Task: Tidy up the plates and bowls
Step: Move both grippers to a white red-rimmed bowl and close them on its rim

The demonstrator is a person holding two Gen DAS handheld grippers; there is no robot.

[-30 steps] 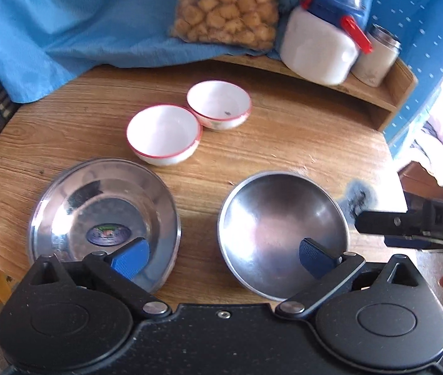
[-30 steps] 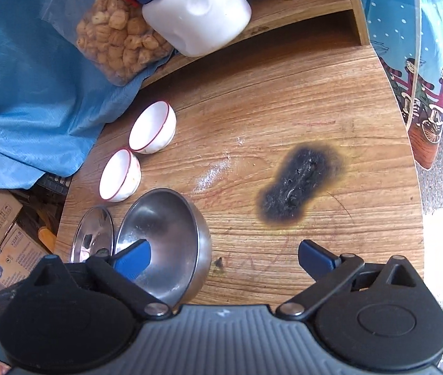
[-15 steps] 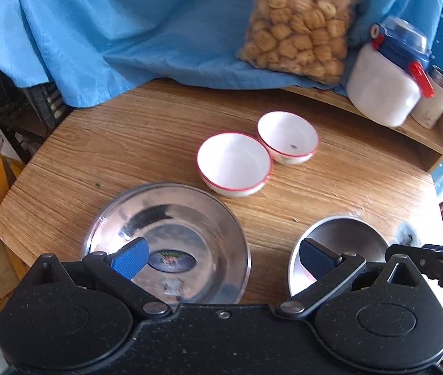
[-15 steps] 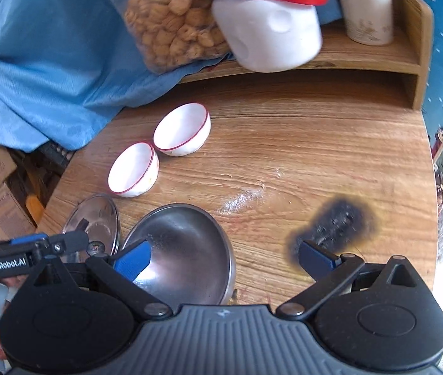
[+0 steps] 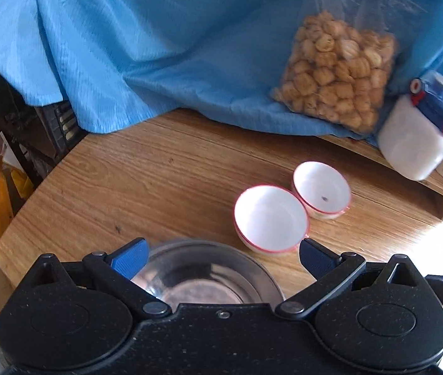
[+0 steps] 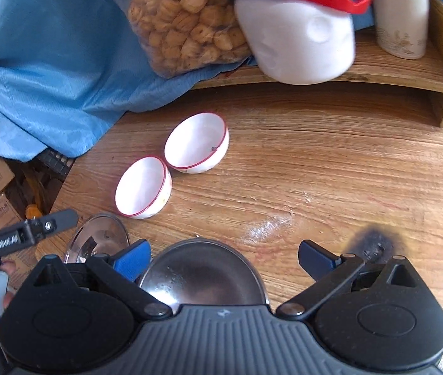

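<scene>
In the left wrist view, the left gripper (image 5: 221, 257) had swung left since half a second earlier, its jaws wide apart and empty; the flat round steel plate (image 5: 202, 270) now sat between them at the near edge of the round wooden table (image 5: 165, 175), and the steel bowl had left the frame. Two white red-rimmed bowls (image 5: 271, 217) touched, just beyond. In the right wrist view, the right gripper (image 6: 223, 257) had shifted so the one deep steel bowl (image 6: 202, 276) lay centred between its parted, empty jaws; the single plate showed near left, both white bowls farther off.
</scene>
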